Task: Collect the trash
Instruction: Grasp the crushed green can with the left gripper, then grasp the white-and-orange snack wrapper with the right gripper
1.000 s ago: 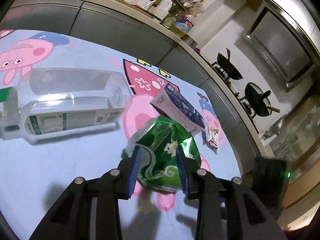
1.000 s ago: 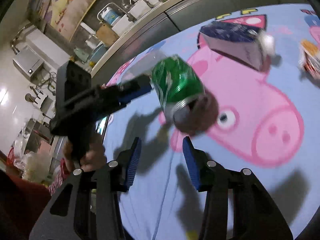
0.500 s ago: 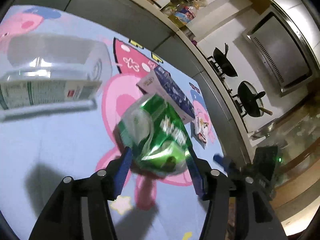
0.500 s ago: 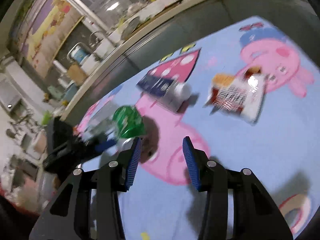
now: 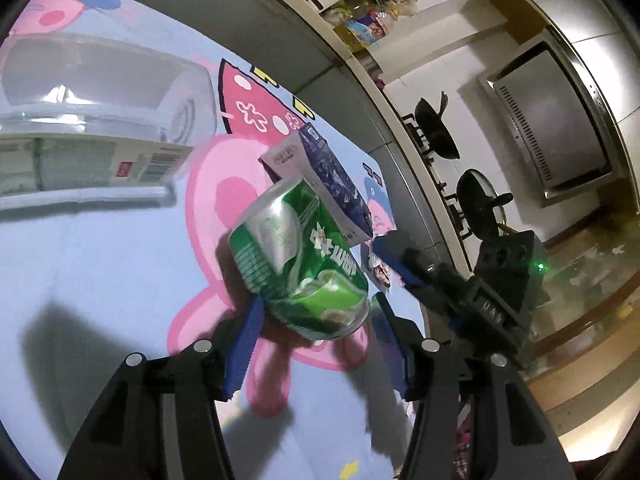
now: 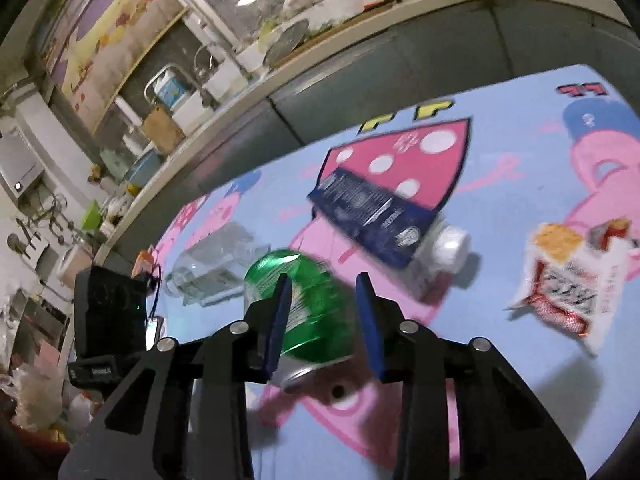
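Probably a home kitchen: woks (image 5: 436,136) on stove, sink tap (image 6: 202,54).

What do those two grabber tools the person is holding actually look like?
Both look alike. The left gripper and the right gripper each have a matte black plastic frame splitting into two arms, with round silver bolt heads at the joints. Each arm ends in a flat, ribbed blue pad. Seen from the left camera, the right tool carries a boxy black camera housing with a small green light.
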`<action>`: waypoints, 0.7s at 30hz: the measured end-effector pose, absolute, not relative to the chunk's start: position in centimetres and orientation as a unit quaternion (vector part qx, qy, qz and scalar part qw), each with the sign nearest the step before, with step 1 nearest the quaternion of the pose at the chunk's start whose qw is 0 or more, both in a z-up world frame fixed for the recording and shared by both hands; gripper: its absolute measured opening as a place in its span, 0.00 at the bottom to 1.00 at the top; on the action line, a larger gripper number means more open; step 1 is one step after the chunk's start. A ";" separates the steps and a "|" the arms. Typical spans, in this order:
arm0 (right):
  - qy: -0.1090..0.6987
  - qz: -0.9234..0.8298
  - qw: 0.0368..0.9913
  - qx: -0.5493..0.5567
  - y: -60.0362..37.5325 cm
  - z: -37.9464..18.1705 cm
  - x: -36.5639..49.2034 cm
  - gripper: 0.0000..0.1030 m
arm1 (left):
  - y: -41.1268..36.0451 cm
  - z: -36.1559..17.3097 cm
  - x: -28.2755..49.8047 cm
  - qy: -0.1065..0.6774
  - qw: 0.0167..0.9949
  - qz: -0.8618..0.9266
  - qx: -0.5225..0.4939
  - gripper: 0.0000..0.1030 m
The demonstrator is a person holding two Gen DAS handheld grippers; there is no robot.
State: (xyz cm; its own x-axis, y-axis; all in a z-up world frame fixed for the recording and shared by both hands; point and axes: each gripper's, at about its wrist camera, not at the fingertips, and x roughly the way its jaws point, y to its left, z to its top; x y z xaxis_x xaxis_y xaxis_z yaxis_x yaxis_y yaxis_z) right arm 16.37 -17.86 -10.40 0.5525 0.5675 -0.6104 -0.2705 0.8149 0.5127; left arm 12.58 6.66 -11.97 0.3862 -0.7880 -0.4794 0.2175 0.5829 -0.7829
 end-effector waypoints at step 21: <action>0.355 0.068 0.895 0.260 -31.3 -11.0 9.6 0.40 | 3.6 -10.4 12.3 0.427 0.752 -0.395 -0.310 0.13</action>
State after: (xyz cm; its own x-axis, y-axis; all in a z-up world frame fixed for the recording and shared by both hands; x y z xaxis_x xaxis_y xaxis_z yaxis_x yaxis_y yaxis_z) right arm 9.63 -31.32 -10.99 0.7382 0.3067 -0.6009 0.0623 0.8559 0.5134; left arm 12.33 3.58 -10.39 0.3236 -0.8591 -0.3966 0.3297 0.4952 -0.8038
